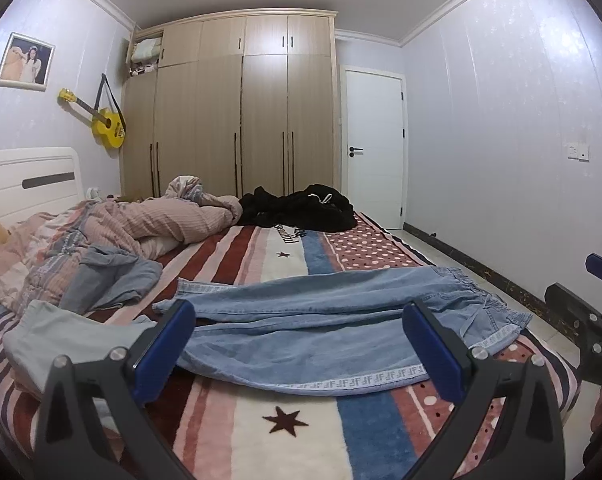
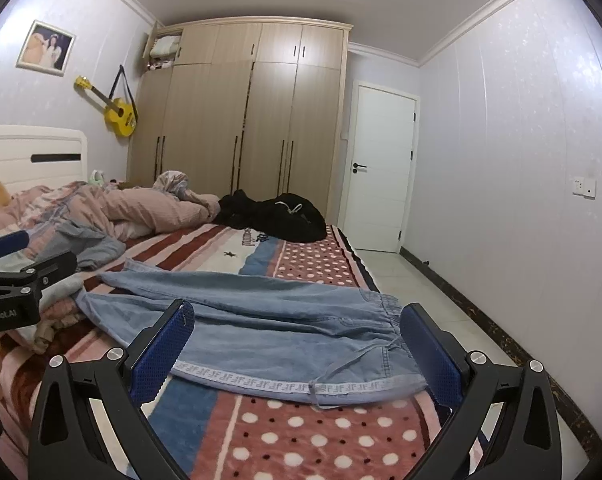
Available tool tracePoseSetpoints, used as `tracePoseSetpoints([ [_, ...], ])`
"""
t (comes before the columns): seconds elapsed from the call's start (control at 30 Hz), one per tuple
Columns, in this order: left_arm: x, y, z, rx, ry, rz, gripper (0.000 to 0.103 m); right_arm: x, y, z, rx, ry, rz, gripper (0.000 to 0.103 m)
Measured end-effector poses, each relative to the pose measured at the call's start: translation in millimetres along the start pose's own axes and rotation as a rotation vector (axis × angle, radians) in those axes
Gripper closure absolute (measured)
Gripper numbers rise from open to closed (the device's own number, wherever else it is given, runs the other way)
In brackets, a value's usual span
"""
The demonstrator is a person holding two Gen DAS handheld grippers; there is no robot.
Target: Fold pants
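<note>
Light blue denim pants [image 1: 321,328] lie flat across the striped blanket [image 1: 269,432] on the bed, legs pointing left, elastic waistband [image 2: 385,308] at the right near the bed's edge. A white patterned band runs along their near seam. My left gripper [image 1: 299,344] hovers open just short of the pants' middle, nothing between its blue pads [image 1: 165,344]. My right gripper [image 2: 297,344] is open too, in front of the waist end and its drawstring [image 2: 321,388]. In each wrist view the other gripper shows at the frame's edge.
A crumpled pink duvet [image 1: 149,224] and grey-blue clothes [image 1: 113,276] crowd the left of the bed. A black garment heap [image 1: 301,208] sits at the far end. A tiled floor strip [image 2: 441,312] runs along the right, then a wall and white door [image 2: 381,168]. The wardrobe [image 1: 237,112] stands behind.
</note>
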State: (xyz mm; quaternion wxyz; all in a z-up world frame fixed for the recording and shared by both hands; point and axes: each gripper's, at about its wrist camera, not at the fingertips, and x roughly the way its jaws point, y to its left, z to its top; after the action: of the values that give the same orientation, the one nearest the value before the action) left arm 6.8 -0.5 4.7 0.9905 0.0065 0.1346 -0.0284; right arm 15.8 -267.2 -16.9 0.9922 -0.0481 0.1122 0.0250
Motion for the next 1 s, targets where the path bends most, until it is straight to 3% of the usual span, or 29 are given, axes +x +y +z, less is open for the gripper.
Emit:
tracePoseSetpoints([
  [1.0,3,10,-4,-0.028,0.011,0.026,0.001,-1,12,4,-0.025,-0.007,0.035,0.0],
])
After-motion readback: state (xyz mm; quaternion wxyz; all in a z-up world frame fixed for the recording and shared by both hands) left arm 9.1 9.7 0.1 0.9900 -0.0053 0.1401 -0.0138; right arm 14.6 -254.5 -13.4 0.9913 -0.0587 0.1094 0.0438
